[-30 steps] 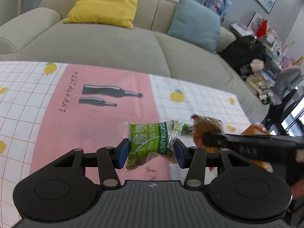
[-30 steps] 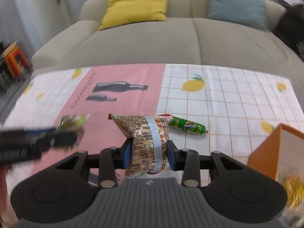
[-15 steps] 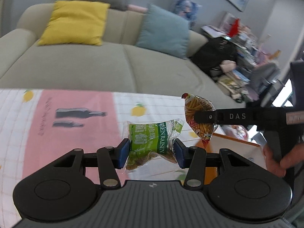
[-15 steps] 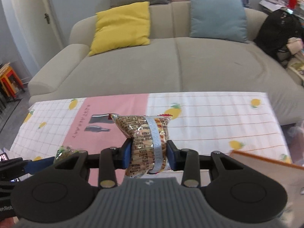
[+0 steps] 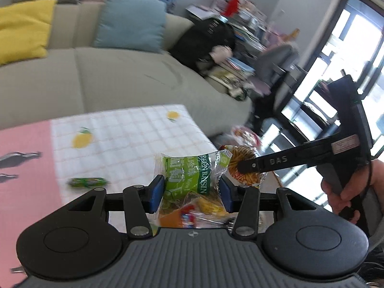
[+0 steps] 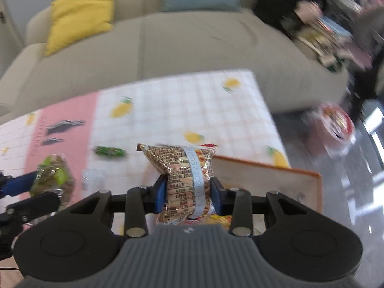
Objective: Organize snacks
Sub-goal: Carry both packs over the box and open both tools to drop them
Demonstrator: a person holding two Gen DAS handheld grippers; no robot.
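Both grippers have swung away from the middle of the desk (image 6: 216, 110) toward its right end, each carrying its packet along. On the left, a small green sausage stick (image 6: 109, 151) lies alone on the checked cloth, with open cloth all round it. The left gripper (image 5: 189, 193) tilts gently downward, its blue pads pinching the green raisin packet (image 5: 189, 175) by both sides — the packet hangs clear of the desk. Further right, the right gripper (image 6: 188, 193) points steeply down, clamped on the brown printed snack bag (image 6: 182, 168), held by a hand (image 5: 345, 192) at the handle. Under it stands the orange box (image 6: 288, 180) at the desk's right edge, with snacks inside; beyond that edge is bare floor.
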